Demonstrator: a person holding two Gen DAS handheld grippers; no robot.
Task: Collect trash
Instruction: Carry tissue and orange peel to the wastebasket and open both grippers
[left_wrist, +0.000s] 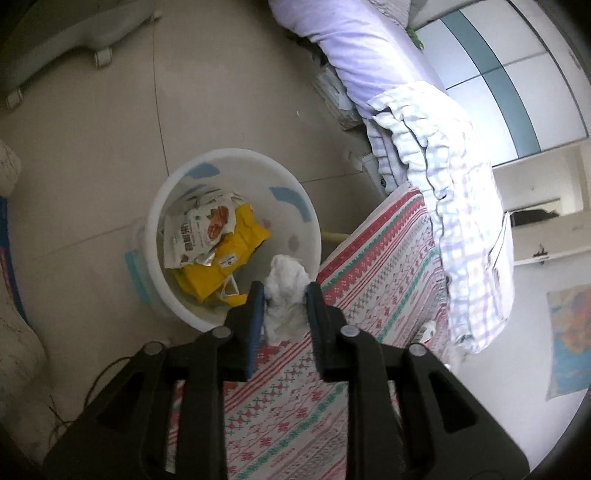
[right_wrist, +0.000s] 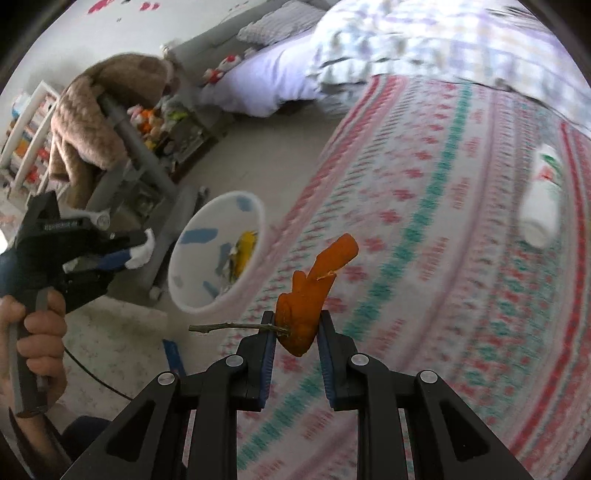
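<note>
Patterned bedspread (right_wrist: 424, 206), checked quilt (left_wrist: 443, 177), brown coat (right_wrist: 96, 110)

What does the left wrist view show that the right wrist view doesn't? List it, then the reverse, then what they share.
Only the left wrist view: the yellow bag and white snack wrapper lying clearly inside the bin, and the left tool seen from behind, shut on a crumpled tissue.

Only the right wrist view: the right tool shut on an orange peel with a twig, a white bottle on the bed, a brown plush coat, and the left hand.

Both: the white bin, the patterned bedspread, and the tissue.
</note>
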